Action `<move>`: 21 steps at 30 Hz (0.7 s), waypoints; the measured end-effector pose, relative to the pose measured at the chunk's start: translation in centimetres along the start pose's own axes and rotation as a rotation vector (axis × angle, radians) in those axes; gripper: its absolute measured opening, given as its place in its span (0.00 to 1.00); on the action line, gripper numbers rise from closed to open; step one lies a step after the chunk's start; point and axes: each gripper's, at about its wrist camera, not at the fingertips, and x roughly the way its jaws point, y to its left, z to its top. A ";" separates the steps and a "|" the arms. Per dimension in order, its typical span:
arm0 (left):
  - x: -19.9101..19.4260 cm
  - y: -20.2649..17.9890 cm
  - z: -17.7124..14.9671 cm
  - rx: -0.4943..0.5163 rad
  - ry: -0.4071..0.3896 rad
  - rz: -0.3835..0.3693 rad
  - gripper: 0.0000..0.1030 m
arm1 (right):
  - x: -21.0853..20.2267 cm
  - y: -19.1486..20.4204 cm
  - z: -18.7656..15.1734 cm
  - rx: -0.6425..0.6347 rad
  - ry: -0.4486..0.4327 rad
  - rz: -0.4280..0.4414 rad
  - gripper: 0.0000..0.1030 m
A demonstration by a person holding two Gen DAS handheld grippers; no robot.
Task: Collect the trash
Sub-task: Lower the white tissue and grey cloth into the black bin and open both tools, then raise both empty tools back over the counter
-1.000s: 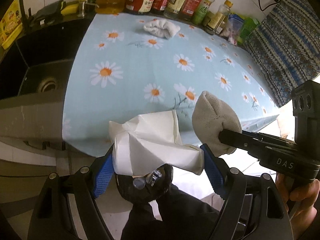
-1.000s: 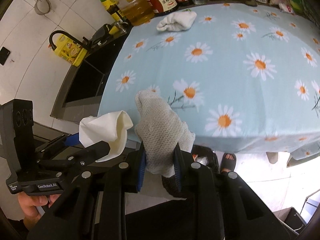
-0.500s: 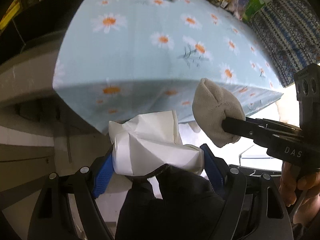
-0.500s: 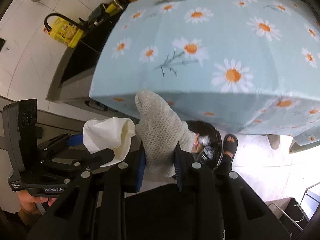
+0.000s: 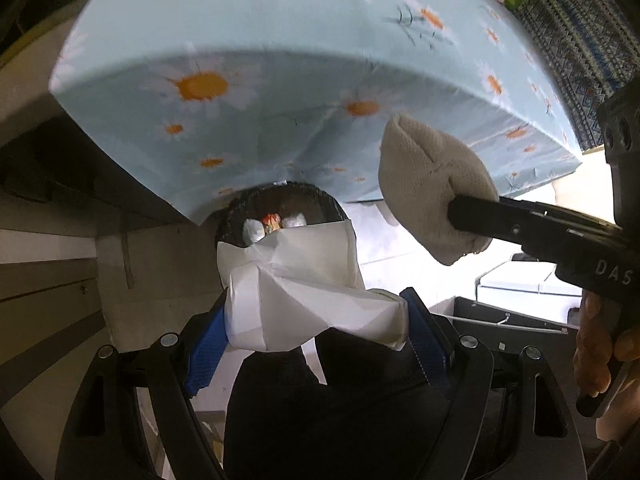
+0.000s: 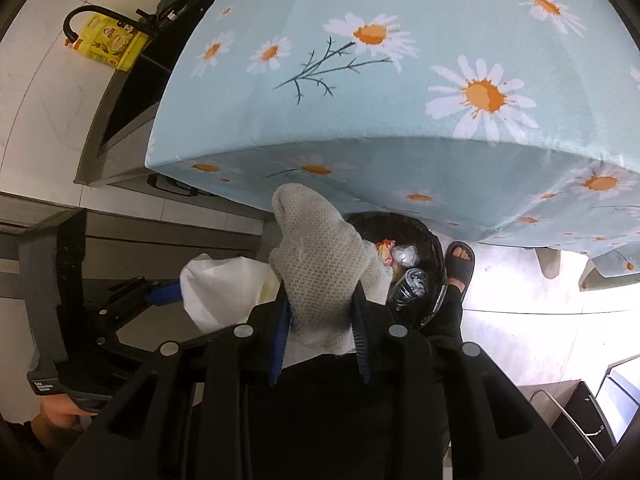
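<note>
Two grippers point steeply down past the edge of the daisy-print tablecloth toward a black trash bin on the floor. Set wide, the left gripper has its blue pads pressed on both ends of a crumpled white paper bag; the bin's mouth shows just beyond the bag's far edge, with wrappers inside. To its right, the right gripper holds a grey knitted cloth that stands up between its fingers; its jaws are opening, though the pads seem still to touch the cloth. Ahead and slightly right of that cloth sits the bin, beside a sandalled foot. Each handle is gripped by a bare hand at the frame edge.
</note>
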 end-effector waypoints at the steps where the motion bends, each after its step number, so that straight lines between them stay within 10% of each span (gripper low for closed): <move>1: 0.3 -0.1 0.1 0.001 0.007 0.000 0.77 | 0.1 -0.1 0.1 0.001 0.004 0.000 0.30; 8: 0.6 -0.7 1.0 -0.007 0.016 0.019 0.86 | -0.2 -0.8 0.6 0.034 -0.003 0.025 0.49; 21: 0.7 -1.2 1.2 -0.018 0.038 0.039 0.87 | -1.8 -2.2 0.6 0.051 -0.036 0.028 0.49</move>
